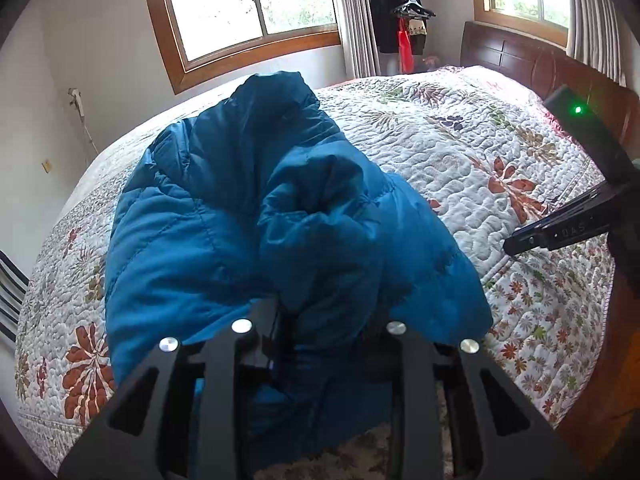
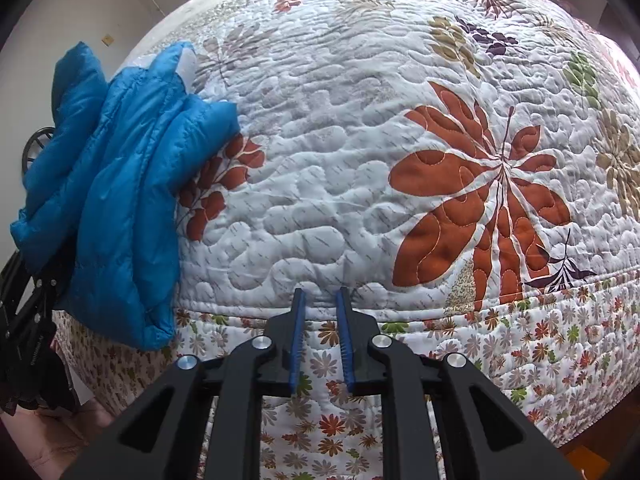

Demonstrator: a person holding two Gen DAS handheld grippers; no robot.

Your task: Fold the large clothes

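Note:
A blue puffer jacket lies bunched in a heap on the flowered quilt near the bed's front edge. My left gripper is right at the heap. The fabric covers its fingertips and fills the space between the jaws, so its grip is hidden. In the right wrist view the jacket hangs over the bed's left corner, above the left gripper's black frame. My right gripper hovers over the quilt's front edge, well right of the jacket. Its blue pads stand a narrow gap apart with nothing between them.
A wooden headboard closes the bed's far right. A coat stand with dark clothes stands between two windows at the back. A wall runs along the far left side. A striped cloth shows at the left border.

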